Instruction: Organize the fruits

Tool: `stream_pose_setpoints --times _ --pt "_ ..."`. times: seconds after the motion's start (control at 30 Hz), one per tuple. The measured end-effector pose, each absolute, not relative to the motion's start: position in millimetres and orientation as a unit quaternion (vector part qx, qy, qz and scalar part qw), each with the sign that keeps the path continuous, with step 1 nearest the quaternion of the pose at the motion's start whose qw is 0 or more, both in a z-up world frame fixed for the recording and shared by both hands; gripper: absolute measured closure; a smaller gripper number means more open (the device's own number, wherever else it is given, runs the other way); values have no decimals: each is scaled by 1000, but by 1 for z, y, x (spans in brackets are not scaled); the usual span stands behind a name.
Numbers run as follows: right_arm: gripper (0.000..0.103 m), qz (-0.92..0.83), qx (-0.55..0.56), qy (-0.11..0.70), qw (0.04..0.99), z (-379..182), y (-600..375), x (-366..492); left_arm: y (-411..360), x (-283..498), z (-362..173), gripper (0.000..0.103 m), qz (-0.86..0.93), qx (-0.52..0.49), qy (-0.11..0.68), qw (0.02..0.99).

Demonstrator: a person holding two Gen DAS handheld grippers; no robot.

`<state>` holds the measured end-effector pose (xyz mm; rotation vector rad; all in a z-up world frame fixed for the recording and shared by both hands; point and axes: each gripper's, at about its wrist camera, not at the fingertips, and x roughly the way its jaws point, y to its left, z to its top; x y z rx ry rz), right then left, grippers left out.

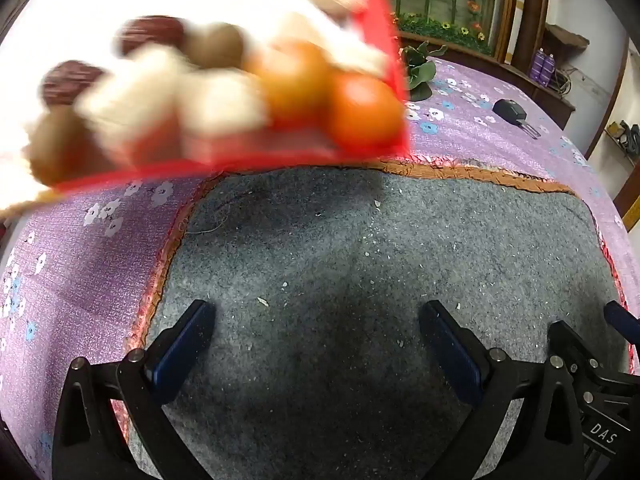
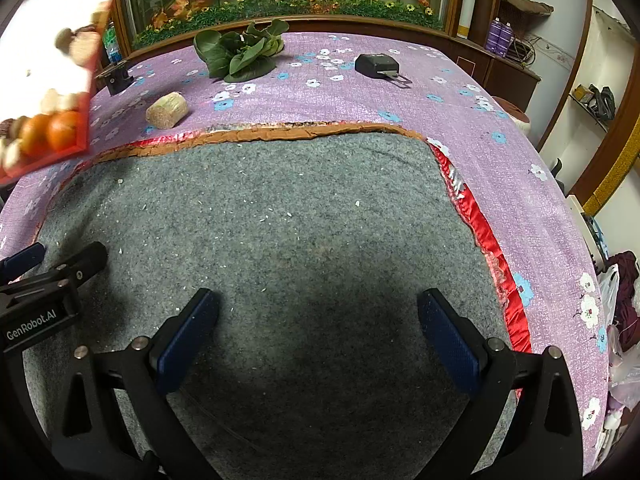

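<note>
A red tray hangs tilted in the air at the upper left, motion-blurred. Its load is bunched at the low corner: two oranges, brown round fruits, dark red ones and pale pieces. The right wrist view shows the same tray and oranges at its left edge. What holds the tray is hidden. My left gripper is open over the grey mat, below the tray, with nothing between its fingers. My right gripper is open too, over the mat.
A purple flowered cloth covers the table. On it at the back lie leafy greens, a black device, a straw-coloured roll and a small black block. Shelves and a planter wall stand behind.
</note>
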<state>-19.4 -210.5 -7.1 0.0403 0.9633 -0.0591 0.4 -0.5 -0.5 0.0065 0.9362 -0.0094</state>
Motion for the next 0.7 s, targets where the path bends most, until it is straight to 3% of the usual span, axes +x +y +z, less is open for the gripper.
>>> stream_pose_setpoints --times 0.7 --pt "2 -28 20 463 886 -6 -209 -19 1 1 -1 1 -4 4 451 892"
